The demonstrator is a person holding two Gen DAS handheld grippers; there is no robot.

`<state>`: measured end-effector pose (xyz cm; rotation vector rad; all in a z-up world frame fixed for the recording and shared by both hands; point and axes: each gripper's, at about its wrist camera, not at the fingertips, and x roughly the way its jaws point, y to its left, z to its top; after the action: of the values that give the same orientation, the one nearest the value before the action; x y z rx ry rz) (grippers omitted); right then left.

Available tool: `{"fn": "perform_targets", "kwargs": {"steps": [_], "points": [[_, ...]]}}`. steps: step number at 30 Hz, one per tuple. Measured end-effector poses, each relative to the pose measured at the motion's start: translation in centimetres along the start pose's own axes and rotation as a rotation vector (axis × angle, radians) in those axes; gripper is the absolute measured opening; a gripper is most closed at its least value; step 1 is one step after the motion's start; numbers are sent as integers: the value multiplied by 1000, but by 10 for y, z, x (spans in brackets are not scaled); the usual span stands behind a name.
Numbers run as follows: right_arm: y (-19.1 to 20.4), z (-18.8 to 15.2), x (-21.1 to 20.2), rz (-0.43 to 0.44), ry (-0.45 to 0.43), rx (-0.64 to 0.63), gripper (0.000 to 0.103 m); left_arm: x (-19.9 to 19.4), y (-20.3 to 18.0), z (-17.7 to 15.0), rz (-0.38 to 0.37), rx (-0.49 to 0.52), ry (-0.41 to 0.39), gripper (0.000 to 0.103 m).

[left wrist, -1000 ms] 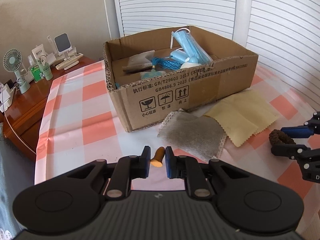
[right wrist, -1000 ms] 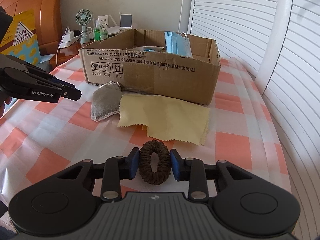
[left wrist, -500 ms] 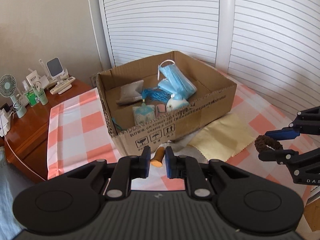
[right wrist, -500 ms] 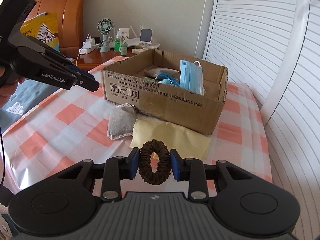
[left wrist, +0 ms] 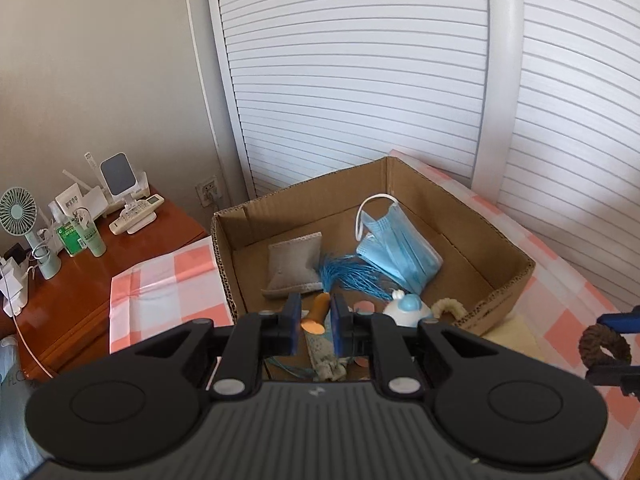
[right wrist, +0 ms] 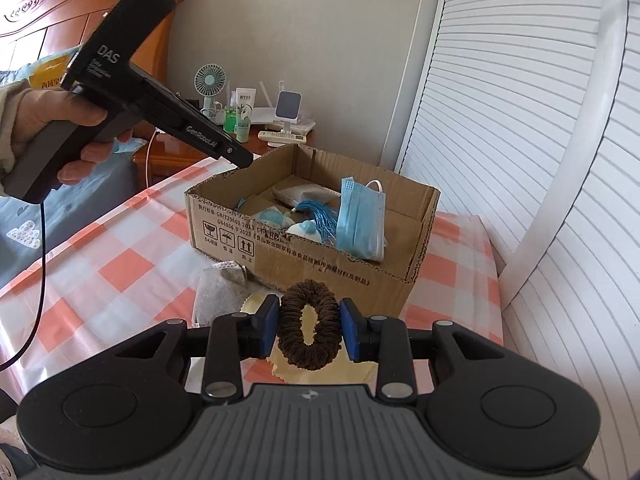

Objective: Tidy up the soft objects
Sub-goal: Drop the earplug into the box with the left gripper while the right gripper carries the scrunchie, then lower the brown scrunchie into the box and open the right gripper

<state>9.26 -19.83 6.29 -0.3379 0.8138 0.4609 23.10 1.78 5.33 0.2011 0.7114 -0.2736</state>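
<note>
My left gripper is shut on a small orange earplug and holds it above the near-left part of the open cardboard box. In the box lie a blue face mask, a grey pouch, a blue tassel and a small blue-white toy. My right gripper is shut on a brown hair scrunchie, in the air short of the box. It also shows at the right edge of the left wrist view.
A grey pouch and a yellow cloth lie on the checkered tablecloth in front of the box. A wooden side table at the left holds a fan, bottles and a remote. White slatted doors stand behind.
Both grippers rose and moved toward the box. My left gripper now hangs over the box interior with the earplug; my right gripper carried the scrunchie up off the table.
</note>
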Motion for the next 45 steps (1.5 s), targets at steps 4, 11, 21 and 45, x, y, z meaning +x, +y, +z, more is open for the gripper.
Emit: {"fn": "perform_targets", "kwargs": {"steps": [4, 11, 21, 45], "points": [[-1, 5, 1, -1, -10, -4, 37, 11, 2, 0, 35, 8, -15, 81], [-1, 11, 3, -2, -18, -8, 37, -8, 2, -19, 61, -21, -54, 100], [-3, 33, 15, 1, -23, -10, 37, -75, -15, -72, 53, -54, -98, 102], [-7, 135, 131, -43, 13, 2, 103, -128, -9, -142, 154, -200, -86, 102]]}}
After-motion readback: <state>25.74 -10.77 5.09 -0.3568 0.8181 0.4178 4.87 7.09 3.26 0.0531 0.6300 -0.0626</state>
